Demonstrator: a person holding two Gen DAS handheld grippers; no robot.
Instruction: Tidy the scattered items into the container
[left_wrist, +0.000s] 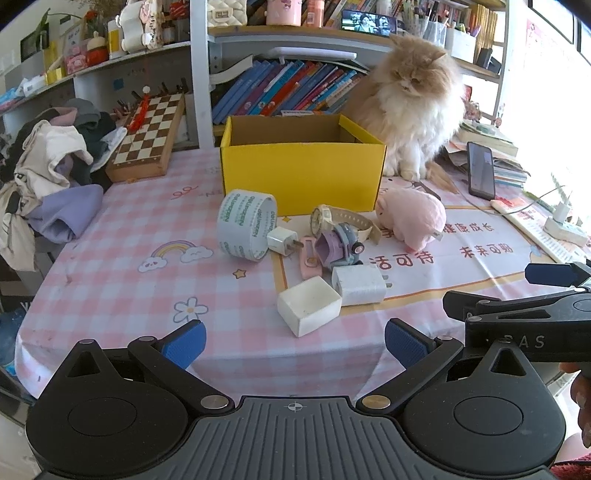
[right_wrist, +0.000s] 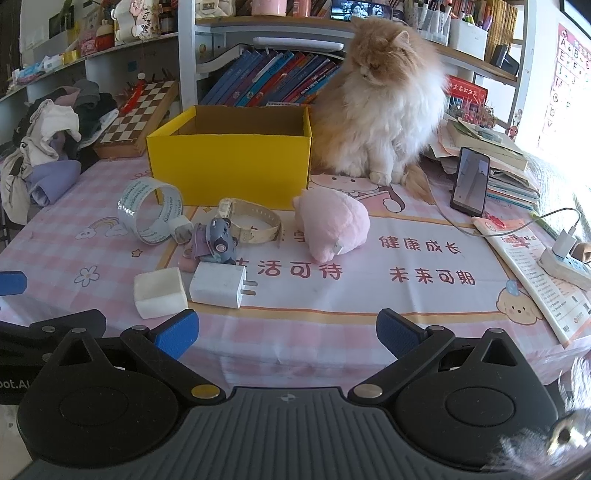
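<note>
Box (left_wrist: 303, 177): stands at the back of the table (left_wrist: 129, 288).
Cat (left_wrist: 410, 107): sits right of the box.
Tape roll (left_wrist: 245, 225): in front of the box, to the left.
Watch (left_wrist: 343, 219): just before the box.
Soft toy (left_wrist: 413, 218): right of the watch.
Chargers (left_wrist: 358, 284): nearest the front.

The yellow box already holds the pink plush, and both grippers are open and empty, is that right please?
Not quite: the pink plush lies on the tablecloth in front of the yellow box, as the right wrist view shows. Both the left gripper and right gripper are open and empty.
</note>
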